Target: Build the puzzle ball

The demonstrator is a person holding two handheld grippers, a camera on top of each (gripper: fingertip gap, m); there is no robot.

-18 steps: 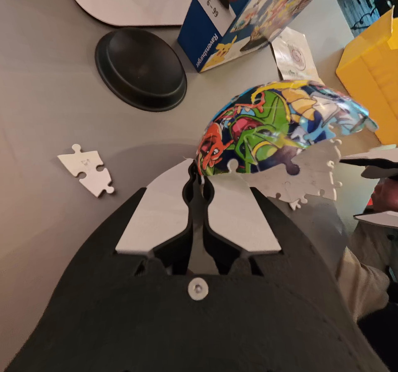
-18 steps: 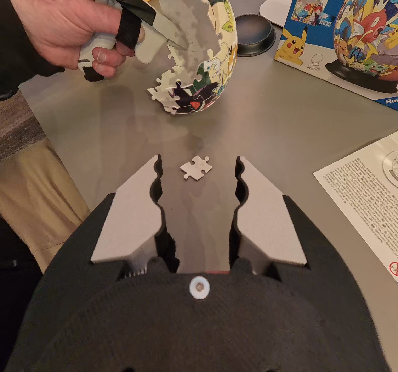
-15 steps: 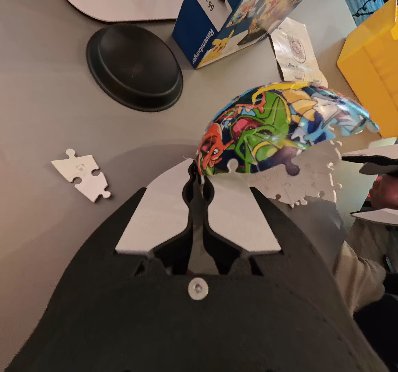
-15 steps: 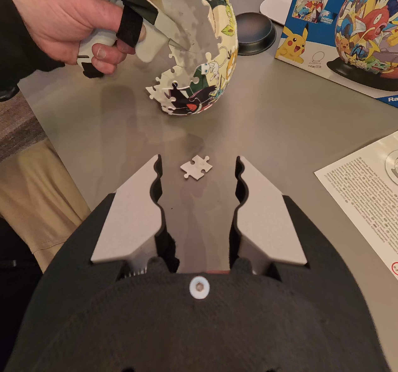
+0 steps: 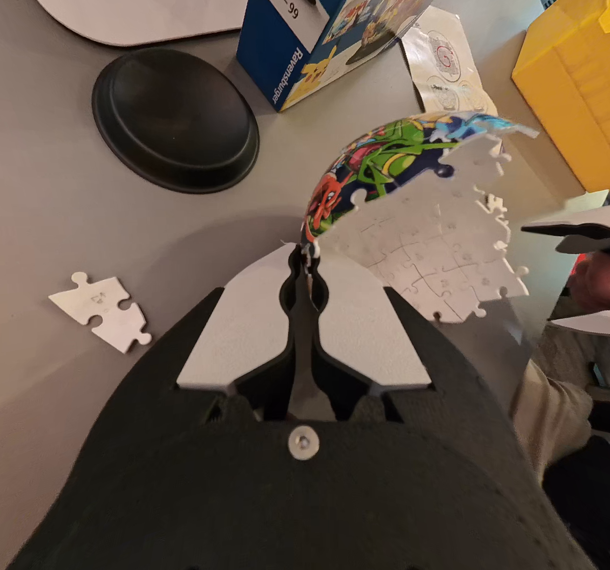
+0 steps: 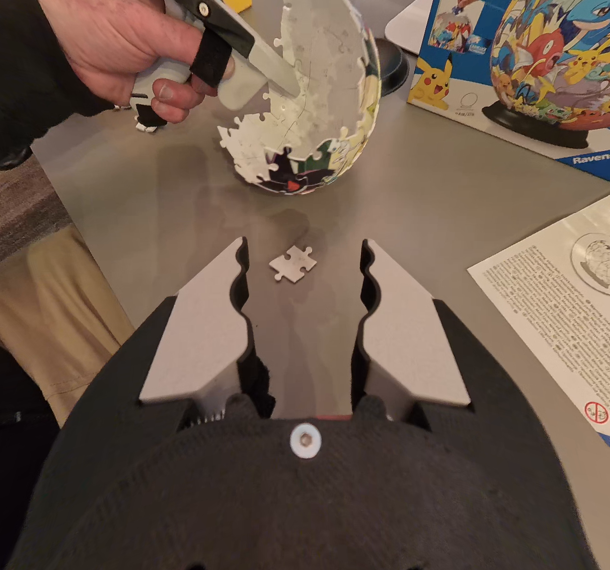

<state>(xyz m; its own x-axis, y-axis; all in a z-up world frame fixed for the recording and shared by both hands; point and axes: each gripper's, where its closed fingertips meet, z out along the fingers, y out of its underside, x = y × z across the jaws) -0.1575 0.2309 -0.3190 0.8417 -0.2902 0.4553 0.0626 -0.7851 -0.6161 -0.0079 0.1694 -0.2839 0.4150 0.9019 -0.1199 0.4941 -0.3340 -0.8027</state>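
My left gripper (image 5: 305, 253) is shut on the edge of the partly built puzzle ball (image 5: 412, 224), a colourful curved shell with a white inside. In the right wrist view the shell (image 6: 320, 91) stands on edge on the grey table, held by the left gripper (image 6: 284, 81). My right gripper (image 6: 303, 250) is open and empty, low over the table. A loose white piece of two joined parts (image 6: 293, 263) lies face down between its fingertips. The same piece (image 5: 102, 311) lies left of my left gripper.
A black round stand (image 5: 175, 121) sits on the table beyond the shell. The blue puzzle box (image 6: 528, 58) stands at the back right, an instruction sheet (image 6: 561, 306) lies at right, and a yellow bin (image 5: 571, 91) is at far right. A person's hand (image 6: 109, 45) holds the left gripper. There is about 15 cm between the tips of the two grippers.
The left gripper has rolled the shell so more of its white inside faces both cameras. The right gripper and the loose piece have stayed put.
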